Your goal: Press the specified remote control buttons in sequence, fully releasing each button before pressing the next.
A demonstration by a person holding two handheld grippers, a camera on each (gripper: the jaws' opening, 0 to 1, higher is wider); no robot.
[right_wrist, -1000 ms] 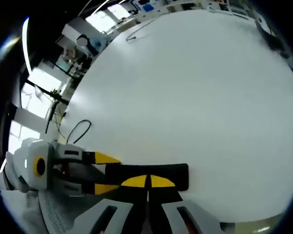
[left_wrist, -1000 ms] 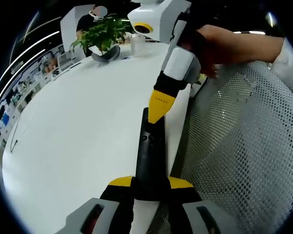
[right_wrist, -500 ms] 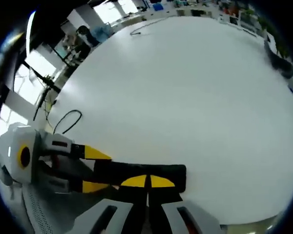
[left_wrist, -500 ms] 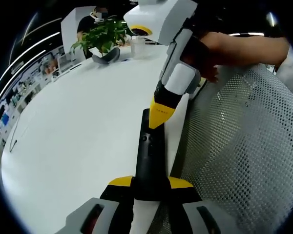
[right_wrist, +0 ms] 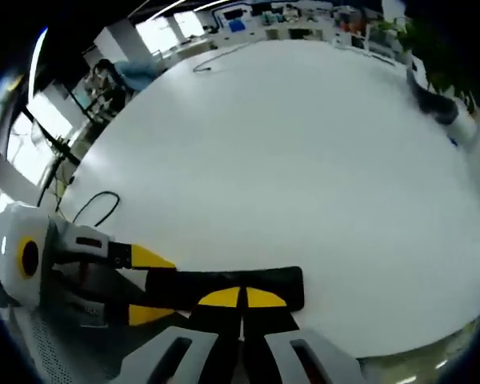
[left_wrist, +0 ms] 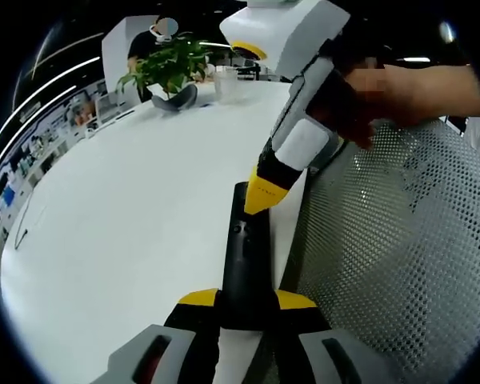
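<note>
My right gripper (left_wrist: 261,200) had tilted over since a second before, its closed yellow tips touching the far end of the remote control (left_wrist: 246,264) at mid-frame. My left gripper (left_wrist: 246,301) pinched the remote's near end at bottom centre on the white table (left_wrist: 128,208). A potted plant (left_wrist: 170,64) stood upper left; a mesh chair (left_wrist: 392,256) lay right.

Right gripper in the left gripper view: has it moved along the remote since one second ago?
Yes. Judged against the remote, which stays put in the left gripper, the right gripper tip has slid slightly toward the remote's far end, its body leaning more rightward.
</note>
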